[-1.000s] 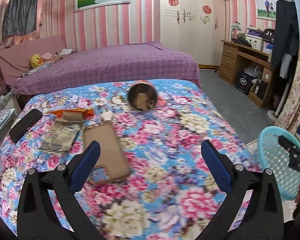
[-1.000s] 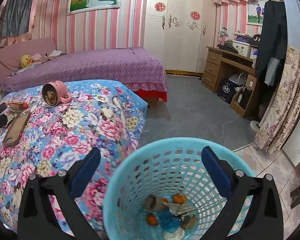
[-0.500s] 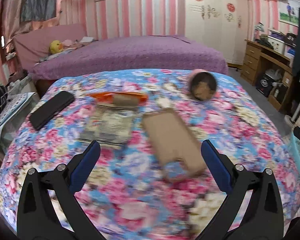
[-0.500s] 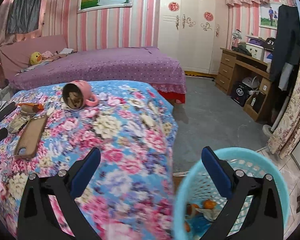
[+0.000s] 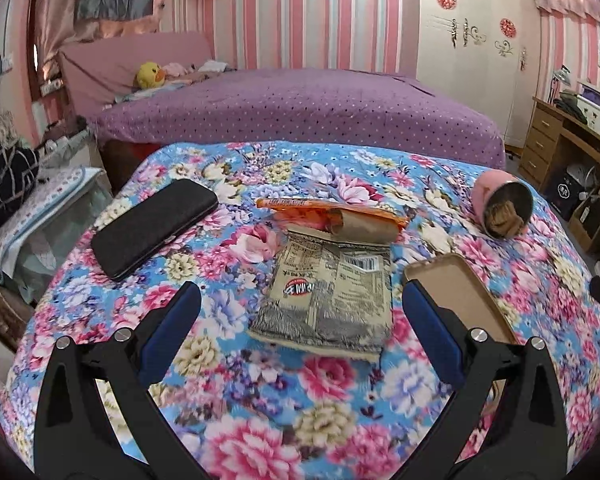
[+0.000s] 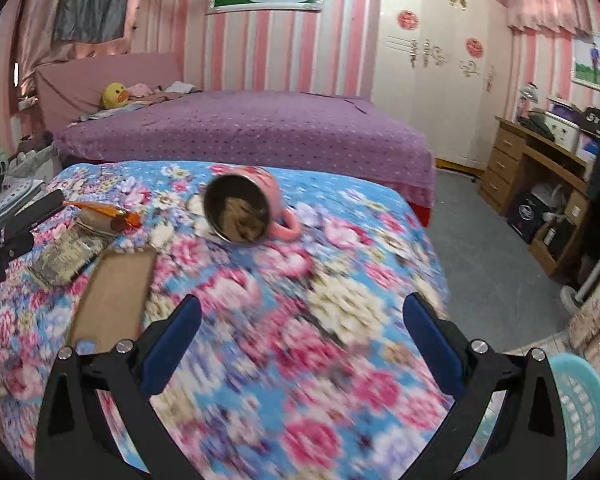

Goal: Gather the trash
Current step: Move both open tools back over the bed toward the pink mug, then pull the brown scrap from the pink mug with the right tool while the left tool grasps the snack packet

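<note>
On the flowered bedspread (image 5: 260, 400), directly ahead of the left gripper (image 5: 300, 316), lies a flat grey snack packet (image 5: 332, 296), with an orange wrapper (image 5: 328, 212) and a cardboard tube (image 5: 360, 228) touching its far edge at twelve o'clock. None of these has been picked up yet, so most of the collecting looks still to be done. At two o'clock a pink mug (image 5: 500, 208) lies on its side with crumpled brown scraps inside. A tan phone case (image 5: 460, 300) sits at three o'clock beside the packet, and a black wallet (image 5: 152, 228) at ten o'clock; whether they count as trash is unclear. The left gripper hangs released and empty, jaws either side of the packet. The right gripper (image 6: 300, 340) is also spread wide and empty over the bedspread, with the blue basket (image 6: 580, 400) at its four o'clock; the basket's contents are hidden.
</note>
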